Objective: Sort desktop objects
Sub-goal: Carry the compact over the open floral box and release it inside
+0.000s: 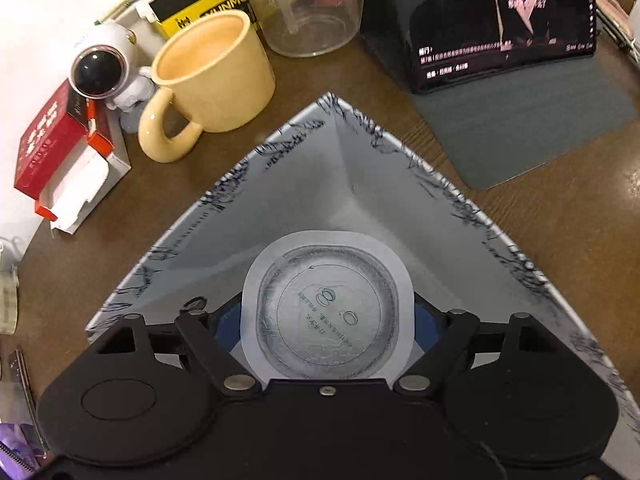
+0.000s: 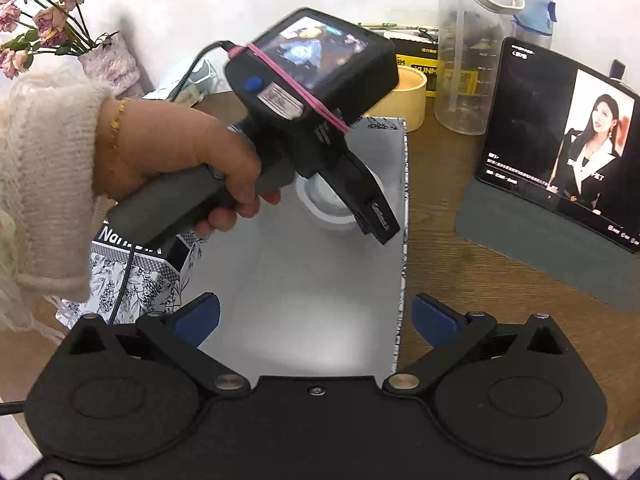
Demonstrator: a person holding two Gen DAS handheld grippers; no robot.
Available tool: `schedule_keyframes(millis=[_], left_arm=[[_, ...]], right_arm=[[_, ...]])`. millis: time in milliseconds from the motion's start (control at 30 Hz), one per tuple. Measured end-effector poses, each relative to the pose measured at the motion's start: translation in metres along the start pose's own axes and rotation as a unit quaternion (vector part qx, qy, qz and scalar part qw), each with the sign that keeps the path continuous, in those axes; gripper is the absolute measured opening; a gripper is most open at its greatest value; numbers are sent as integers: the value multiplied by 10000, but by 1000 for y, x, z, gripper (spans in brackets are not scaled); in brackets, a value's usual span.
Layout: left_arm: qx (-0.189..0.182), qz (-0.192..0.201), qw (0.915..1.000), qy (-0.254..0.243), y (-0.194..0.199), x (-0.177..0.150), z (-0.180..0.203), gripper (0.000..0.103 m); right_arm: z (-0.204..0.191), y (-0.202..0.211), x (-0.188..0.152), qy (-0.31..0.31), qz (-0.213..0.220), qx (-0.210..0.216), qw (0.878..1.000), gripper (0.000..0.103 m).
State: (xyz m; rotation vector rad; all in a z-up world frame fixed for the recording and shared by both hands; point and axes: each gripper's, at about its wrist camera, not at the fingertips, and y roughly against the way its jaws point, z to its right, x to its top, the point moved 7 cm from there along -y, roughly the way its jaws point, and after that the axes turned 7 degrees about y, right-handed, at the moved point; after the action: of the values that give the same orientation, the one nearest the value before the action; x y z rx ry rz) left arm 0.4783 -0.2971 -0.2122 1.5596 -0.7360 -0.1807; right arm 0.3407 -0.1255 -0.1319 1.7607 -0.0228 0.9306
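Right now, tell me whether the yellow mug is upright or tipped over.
Upright. The yellow mug stands on the brown desk, its open mouth facing up and its looped handle at the side. It looks empty inside.

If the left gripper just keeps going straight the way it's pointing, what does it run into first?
The left gripper, shut on the foil-lidded cup, points into the far corner of the grey box. It would probably meet that corner wall first, though depth is hard to judge; the yellow mug sits left of that line.

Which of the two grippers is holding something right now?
The left gripper, held over the grey box: its blue fingers grip a small foil-lidded cup. The right gripper stands wide open with nothing between its pads.
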Motion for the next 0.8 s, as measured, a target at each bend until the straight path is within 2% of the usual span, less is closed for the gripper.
schedule_keyframes(millis=[400, 533, 733, 800], left_arm=[[-102, -141, 9998, 103, -14, -1, -2, 80], [-78, -24, 9999, 85, -9, 1, -4, 82], [-15, 263, 9995, 145, 25, 3, -12, 98], [-24, 401, 9990, 208, 37, 1, -12, 100]], right_arm=[[-1, -5, 0, -109, 72, 117, 9998, 103], [-1, -4, -1, -110, 77, 113, 9998, 103], [-2, 3, 0, -47, 124, 38, 9999, 103], [-4, 9, 1, -6, 165, 34, 9999, 103]])
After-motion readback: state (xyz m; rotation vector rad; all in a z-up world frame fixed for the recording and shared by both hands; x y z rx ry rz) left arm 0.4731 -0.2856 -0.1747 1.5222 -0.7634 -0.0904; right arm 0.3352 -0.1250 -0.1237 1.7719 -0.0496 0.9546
